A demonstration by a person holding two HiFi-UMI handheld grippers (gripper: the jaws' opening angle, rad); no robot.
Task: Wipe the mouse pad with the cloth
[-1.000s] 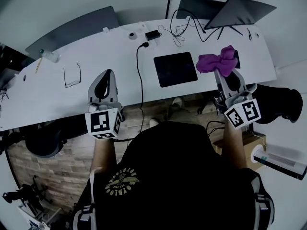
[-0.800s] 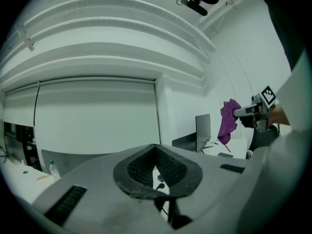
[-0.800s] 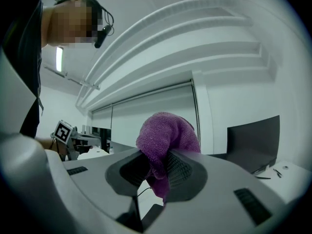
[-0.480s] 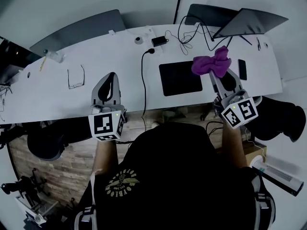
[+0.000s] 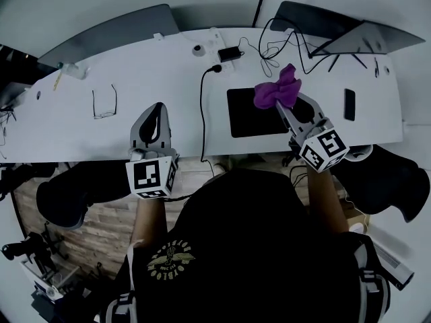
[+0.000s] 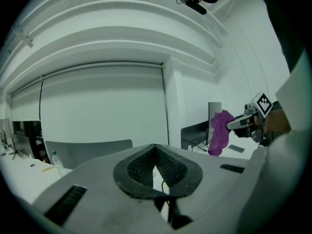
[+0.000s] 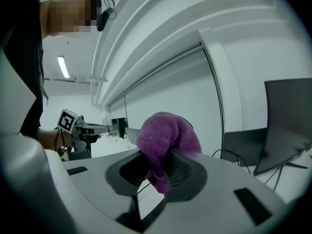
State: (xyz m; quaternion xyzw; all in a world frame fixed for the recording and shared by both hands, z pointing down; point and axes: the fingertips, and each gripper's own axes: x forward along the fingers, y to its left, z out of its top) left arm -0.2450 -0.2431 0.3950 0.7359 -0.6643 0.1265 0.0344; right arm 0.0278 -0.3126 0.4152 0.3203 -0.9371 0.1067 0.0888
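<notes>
The black mouse pad [image 5: 248,113] lies on the white desk [image 5: 60,130], right of its middle. A purple cloth [image 5: 275,91] hangs bunched over the pad's right edge, and my right gripper [image 5: 280,105] is shut on it. In the right gripper view the cloth [image 7: 168,138] bulges up from between the jaws of that gripper [image 7: 158,165]. My left gripper [image 5: 157,107] hovers over the desk's near edge, left of the pad, shut with nothing in it. The left gripper view shows its pads [image 6: 141,167] meeting at their tips, with the cloth [image 6: 219,130] far to the right.
A black cable [image 5: 201,110] runs across the desk just left of the pad, from a charger [image 5: 230,52] at the back. Glasses [image 5: 103,103] lie at the left and a phone [image 5: 349,104] at the right. A laptop [image 5: 367,38] stands at the back right.
My right gripper has carried the cloth leftward, from beside the pad to over the pad's right edge. The left gripper has kept its place at the near edge.
</notes>
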